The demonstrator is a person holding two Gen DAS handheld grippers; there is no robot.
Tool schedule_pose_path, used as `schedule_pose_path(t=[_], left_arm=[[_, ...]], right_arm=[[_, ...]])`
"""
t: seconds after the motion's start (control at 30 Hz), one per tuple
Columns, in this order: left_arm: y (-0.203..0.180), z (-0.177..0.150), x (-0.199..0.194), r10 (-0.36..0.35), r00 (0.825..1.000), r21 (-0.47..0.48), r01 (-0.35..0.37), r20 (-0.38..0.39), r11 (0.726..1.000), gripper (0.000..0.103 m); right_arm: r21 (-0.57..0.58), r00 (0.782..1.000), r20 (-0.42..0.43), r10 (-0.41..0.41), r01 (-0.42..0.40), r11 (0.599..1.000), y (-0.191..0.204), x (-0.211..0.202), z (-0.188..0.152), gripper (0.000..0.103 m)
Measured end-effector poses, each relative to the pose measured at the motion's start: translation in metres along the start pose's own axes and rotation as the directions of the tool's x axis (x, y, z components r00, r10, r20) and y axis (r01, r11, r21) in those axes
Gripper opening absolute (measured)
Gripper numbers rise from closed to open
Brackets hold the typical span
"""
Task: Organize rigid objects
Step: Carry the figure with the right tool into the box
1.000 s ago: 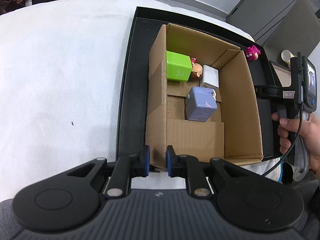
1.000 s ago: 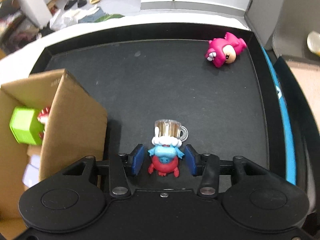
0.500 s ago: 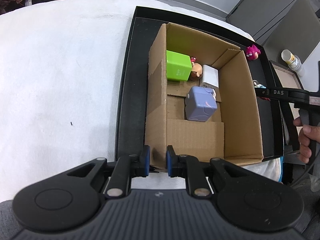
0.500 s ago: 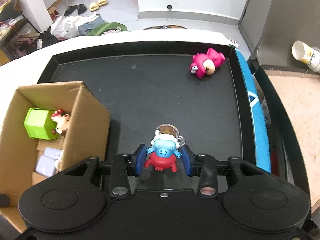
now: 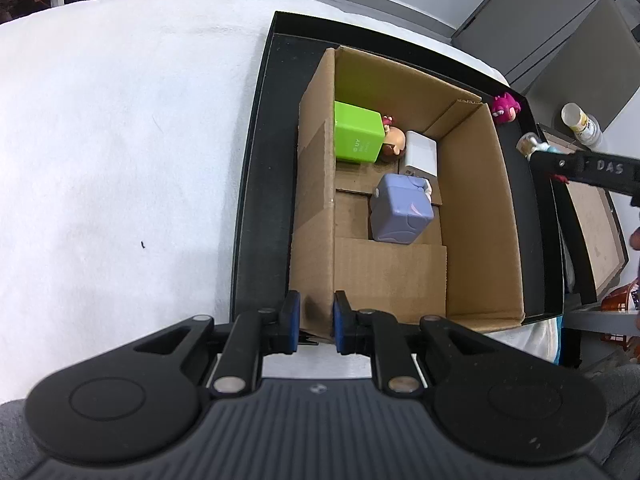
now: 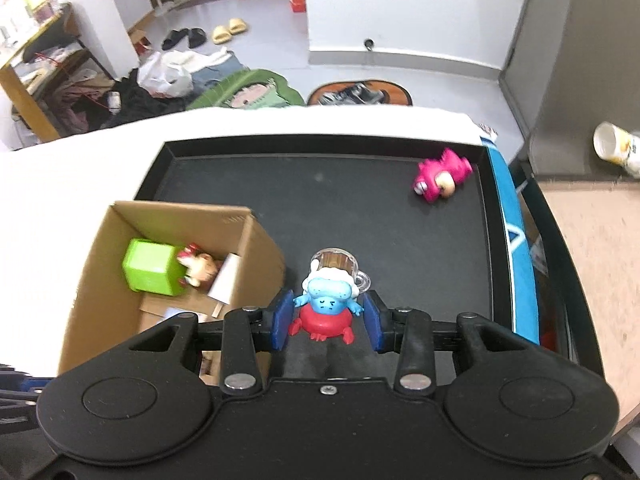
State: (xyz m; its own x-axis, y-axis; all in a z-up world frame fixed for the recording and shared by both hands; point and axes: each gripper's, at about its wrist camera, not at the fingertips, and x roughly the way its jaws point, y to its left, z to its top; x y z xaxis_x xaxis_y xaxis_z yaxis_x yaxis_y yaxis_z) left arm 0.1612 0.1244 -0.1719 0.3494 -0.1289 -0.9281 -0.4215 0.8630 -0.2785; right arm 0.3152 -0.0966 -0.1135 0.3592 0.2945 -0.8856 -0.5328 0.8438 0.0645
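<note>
My right gripper has lifted the blue toy higher above the black tray, pinched tight. My left gripper still squeezes the box wall, bottom middle.

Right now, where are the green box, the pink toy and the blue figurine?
green box (image 5: 357,132), left wrist view, on its top face.
pink toy (image 6: 439,175), right wrist view, on its body.
blue figurine (image 6: 329,294), right wrist view, on its face.

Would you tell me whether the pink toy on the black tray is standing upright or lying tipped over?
Tipped over. In the right wrist view the pink toy lies on its side on the black tray, face toward the camera, well apart from the cardboard box.
</note>
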Motion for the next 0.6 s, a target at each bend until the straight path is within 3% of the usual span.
schedule_pose_path(t=[0.6], left_arm=[[0.006, -0.001, 0.0, -0.028, 1.0, -0.001, 0.028, 0.003, 1.0, 0.015]], right_arm=[[-0.08, 0.999, 0.035, 0.041, -0.038, 0.996, 0.049, -0.024, 0.014, 0.038]])
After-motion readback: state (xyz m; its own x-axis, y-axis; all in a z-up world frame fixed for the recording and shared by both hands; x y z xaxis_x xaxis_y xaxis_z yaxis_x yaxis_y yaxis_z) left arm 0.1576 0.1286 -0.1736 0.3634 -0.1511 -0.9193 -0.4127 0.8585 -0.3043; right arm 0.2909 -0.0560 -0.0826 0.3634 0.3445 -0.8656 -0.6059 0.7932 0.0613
